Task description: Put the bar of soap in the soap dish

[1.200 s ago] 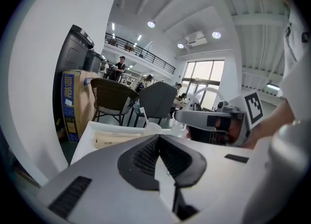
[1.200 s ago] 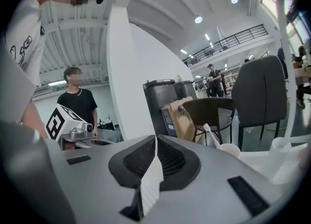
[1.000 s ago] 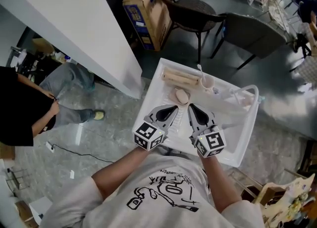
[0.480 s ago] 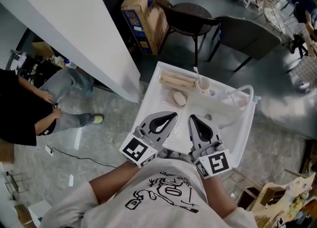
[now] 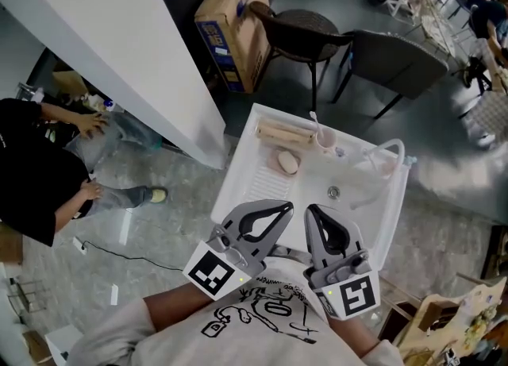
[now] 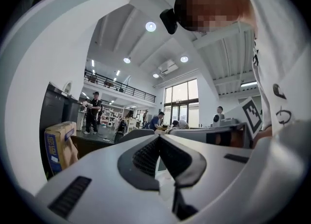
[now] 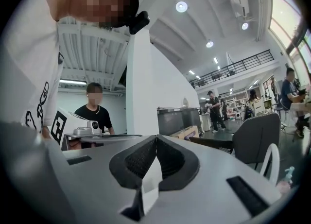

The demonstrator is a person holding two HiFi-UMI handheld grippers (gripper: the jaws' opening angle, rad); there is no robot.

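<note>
The pale oval bar of soap [image 5: 287, 163] lies on the left deck of the white sink [image 5: 238, 174]. Just behind it rests the wooden soap dish [image 5: 284, 132], with nothing in it. Both grippers hover high above the sink's near edge, close to my chest and pointing level. In the head view the left gripper [image 5: 287, 206] has its jaws together and nothing between them. The right gripper [image 5: 310, 209] beside it is likewise shut and holds nothing. Each gripper view shows only its own closed jaws, the left gripper [image 6: 158, 137] and the right gripper [image 7: 156, 138], against the room; soap and dish are out of those views.
A pink cup [image 5: 325, 140] with a toothbrush stands right of the dish. A white faucet [image 5: 387, 155] arches at the sink's right and the drain [image 5: 333, 192] sits mid-basin. A cardboard box [image 5: 230, 15] and chairs [image 5: 305, 27] stand behind. A person [image 5: 36, 182] crouches left of the white wall.
Both grippers have risen and drawn back from over the sink toward my chest, staying shut. The soap has not moved. The person at left has reached an arm out.
</note>
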